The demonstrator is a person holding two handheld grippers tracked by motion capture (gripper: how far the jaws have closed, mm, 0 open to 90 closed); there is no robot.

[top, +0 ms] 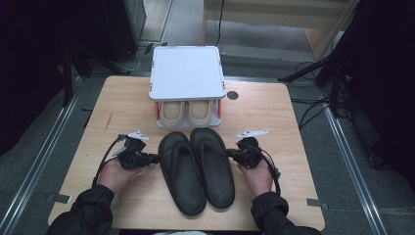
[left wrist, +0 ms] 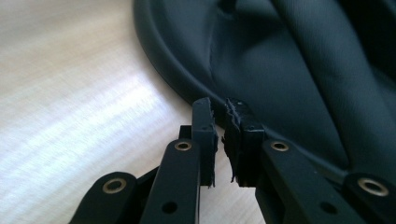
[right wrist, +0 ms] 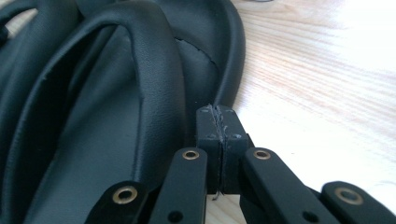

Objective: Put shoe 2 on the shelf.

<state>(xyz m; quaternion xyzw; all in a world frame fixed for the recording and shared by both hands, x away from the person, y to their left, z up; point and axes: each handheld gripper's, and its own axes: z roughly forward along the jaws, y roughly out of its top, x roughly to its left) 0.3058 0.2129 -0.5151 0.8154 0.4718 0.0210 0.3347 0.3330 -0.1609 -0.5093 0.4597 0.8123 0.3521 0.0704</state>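
My left gripper stands slightly parted at the rim of the left black sandal, nothing pinched; my right gripper is closed empty beside the right black sandal. Both sandals lie mid-table, near the shoe rack. I judge a push could skew the pair.

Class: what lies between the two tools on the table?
Two black sandals side by side, between the left tool and right tool, in the high view.

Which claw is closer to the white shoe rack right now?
About even, left perhaps slightly. Left claw sits at the left black sandal, right claw at the right sandal; both below the rack.
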